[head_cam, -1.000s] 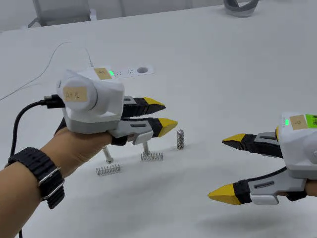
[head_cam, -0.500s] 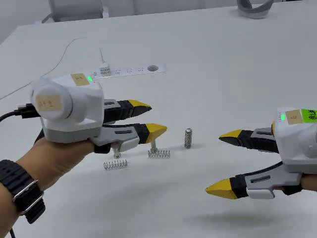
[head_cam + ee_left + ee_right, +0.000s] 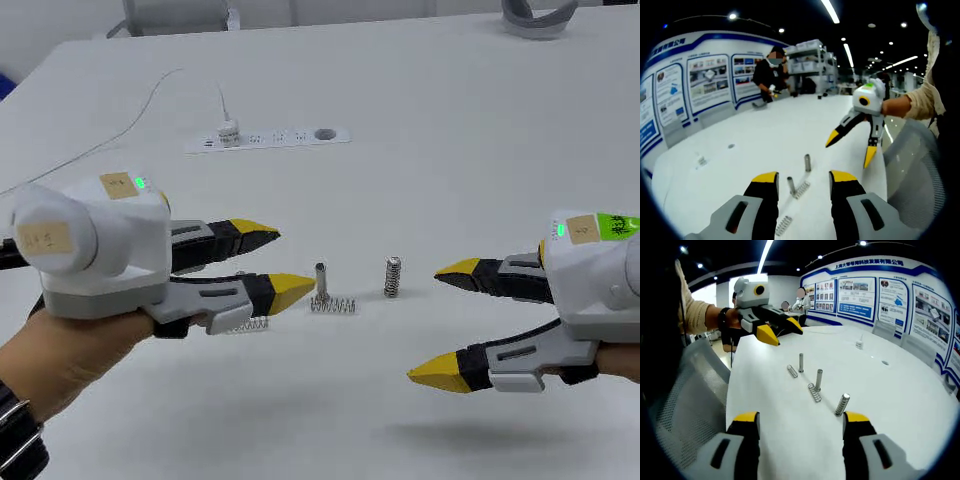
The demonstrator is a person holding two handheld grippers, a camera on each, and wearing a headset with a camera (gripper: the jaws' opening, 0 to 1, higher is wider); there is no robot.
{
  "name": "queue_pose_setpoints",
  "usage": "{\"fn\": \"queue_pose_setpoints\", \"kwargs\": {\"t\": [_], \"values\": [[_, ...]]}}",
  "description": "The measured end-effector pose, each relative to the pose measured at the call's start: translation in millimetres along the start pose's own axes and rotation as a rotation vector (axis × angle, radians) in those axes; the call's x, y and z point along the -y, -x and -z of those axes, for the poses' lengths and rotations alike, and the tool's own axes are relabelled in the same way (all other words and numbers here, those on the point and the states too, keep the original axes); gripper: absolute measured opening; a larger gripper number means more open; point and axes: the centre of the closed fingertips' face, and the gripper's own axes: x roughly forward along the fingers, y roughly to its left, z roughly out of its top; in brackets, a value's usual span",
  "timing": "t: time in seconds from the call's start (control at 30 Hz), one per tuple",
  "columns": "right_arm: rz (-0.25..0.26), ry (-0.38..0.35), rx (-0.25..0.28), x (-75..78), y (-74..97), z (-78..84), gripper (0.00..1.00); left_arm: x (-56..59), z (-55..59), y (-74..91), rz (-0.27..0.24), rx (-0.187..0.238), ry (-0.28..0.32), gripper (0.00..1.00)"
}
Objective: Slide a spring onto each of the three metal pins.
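Head view: we count one spring [image 3: 393,277] standing threaded, two loose springs [image 3: 333,305] lying on the table [image 3: 450,150] by bare pins [image 3: 321,280], left gripper [image 3: 295,259] and right gripper [image 3: 423,325] both spread wide, empty.

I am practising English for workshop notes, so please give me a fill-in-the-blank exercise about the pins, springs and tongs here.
1. The number of pins already wearing a spring is ____.
2. ____ loose springs lie flat on the table beside the bare pins.
3. The left tongs and the right tongs are both ____, holding nothing.
Missing words: one; two; open.
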Motion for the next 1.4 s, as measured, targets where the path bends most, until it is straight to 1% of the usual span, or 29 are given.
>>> {"fn": "queue_pose_setpoints", "kwargs": {"t": [0.3,0.4,0.53,0.73,0.93,1.1,1.2,1.27,1.4], "values": [[-0.023,0.024,-0.014,3.6,-12.5,-6.1,0.63,-0.8,21.9,15.5,-0.026,-0.032,0.038,0.43],[-0.033,0.032,-0.023,5.4,-16.8,-6.8,0.61,-1.1,25.9,19.2,-0.034,-0.035,0.051,0.44],[-0.049,0.048,-0.035,7.1,-25.0,-9.9,0.59,1.7,32.2,23.8,-0.035,-0.041,0.068,0.45],[-0.055,0.049,-0.042,11.4,-38.1,-13.2,0.54,3.1,39.7,31.0,-0.047,-0.044,0.089,0.47],[-0.051,0.041,-0.068,14.9,-52.6,-10.1,0.47,0.7,47.2,38.8,-0.068,-0.046,0.115,0.48],[-0.044,0.028,-0.096,17.2,-63.7,-3.3,0.42,0.1,52.0,43.5,-0.082,-0.044,0.134,0.48],[-0.028,0.024,-0.117,21.8,-69.8,1.5,0.36,1.3,54.6,44.9,-0.085,-0.044,0.144,0.48],[-0.027,0.015,-0.12,23.6,-73.4,2.8,0.33,2.3,56.5,45.3,-0.086,-0.046,0.147,0.48],[-0.028,0.007,-0.133,25.6,-81.9,4.9,0.32,4.4,59.2,45.1,-0.086,-0.044,0.157,0.48]]}}
